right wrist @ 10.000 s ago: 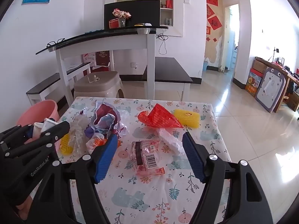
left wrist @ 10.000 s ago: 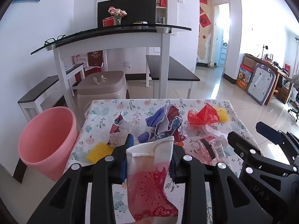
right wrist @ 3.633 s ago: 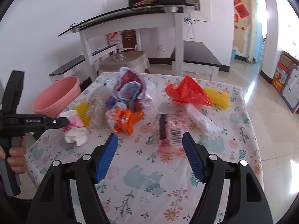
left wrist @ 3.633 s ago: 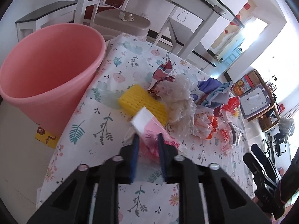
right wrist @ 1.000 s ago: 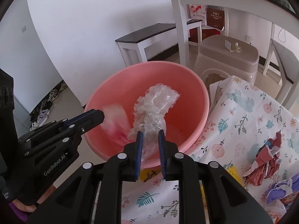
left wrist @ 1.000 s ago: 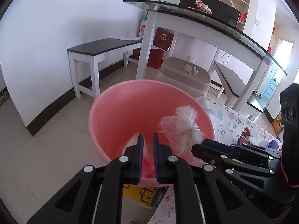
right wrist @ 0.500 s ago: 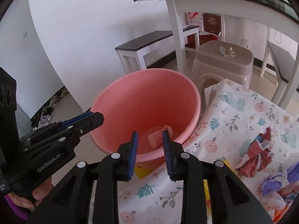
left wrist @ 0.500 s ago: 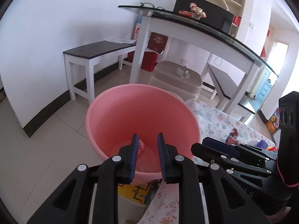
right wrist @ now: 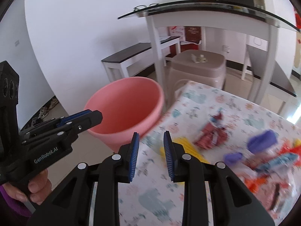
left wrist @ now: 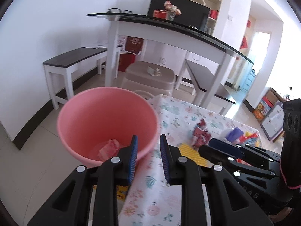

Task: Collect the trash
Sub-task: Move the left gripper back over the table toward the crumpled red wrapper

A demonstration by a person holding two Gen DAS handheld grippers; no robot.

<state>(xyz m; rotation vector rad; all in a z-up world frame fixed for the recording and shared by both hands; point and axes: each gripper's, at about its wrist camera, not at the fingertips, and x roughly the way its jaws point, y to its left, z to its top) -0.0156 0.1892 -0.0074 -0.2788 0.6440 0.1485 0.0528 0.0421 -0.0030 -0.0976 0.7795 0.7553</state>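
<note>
With both tools empty, this reads as the gap between one drop and the next pick; the left gripper (left wrist: 148, 154) has its jaws opening with nothing between them, and the right gripper (right wrist: 151, 152) stands parted and bare as well. The pink bin (left wrist: 105, 98) sits on the floor just beside the table's corner, and a crumpled pinkish scrap (left wrist: 110, 146) lies at its bottom (so at least one piece is already collected). What remains is spread over the floral tablecloth (left wrist: 180, 116): a yellow ridged piece (left wrist: 188, 153) nearest the bin, a red-patterned wrapper (left wrist: 201, 134) beyond it, then a purple wrapper (right wrist: 263, 139) and orange plastic (right wrist: 257, 184) further along; the right view is blurred there, so finer detail is beyond telling. The next move, by my judgement, calls for swinging a gripper over the table, spreading the jaws wider than the chosen scrap, coming down around it and closing; the yellow piece looks the easiest reach; thin crumpled wrappers may slip, so a grip across the bulk would serve best.
</note>
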